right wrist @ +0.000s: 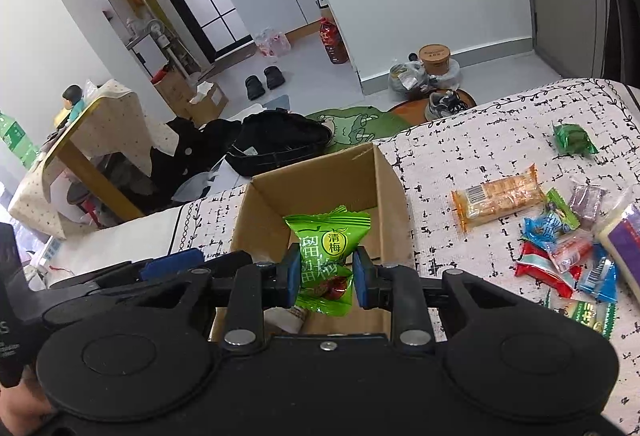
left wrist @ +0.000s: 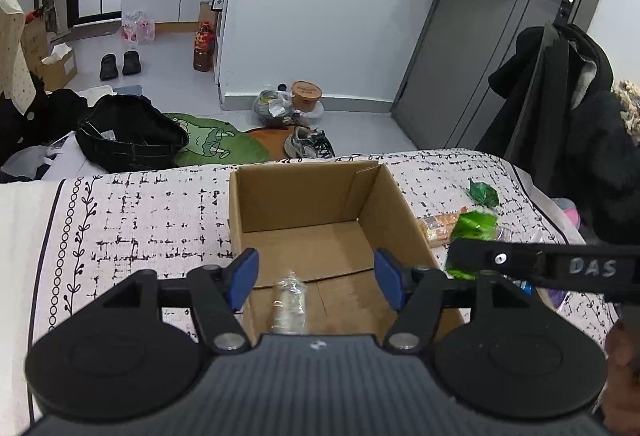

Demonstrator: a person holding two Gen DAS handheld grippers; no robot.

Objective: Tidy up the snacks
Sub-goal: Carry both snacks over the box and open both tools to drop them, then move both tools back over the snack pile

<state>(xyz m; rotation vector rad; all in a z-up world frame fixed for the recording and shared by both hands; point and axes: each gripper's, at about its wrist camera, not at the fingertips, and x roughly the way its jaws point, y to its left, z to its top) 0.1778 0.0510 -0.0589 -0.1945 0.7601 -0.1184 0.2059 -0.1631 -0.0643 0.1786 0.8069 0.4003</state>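
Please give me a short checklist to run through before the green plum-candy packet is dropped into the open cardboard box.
1. Right gripper shut on the green plum-candy packet: ok.
2. Packet over the open brown cardboard box: ok.
3. Left gripper open, nothing between its blue pads: ok.
4. Clear-wrapped snack already lies in the box, bare floor beside it: ok.
5. Left gripper out of the drop path: cannot tell; it hovers over the same box.
6. Loose snacks remain on the patterned cloth, such as the orange cracker packet: not ok.
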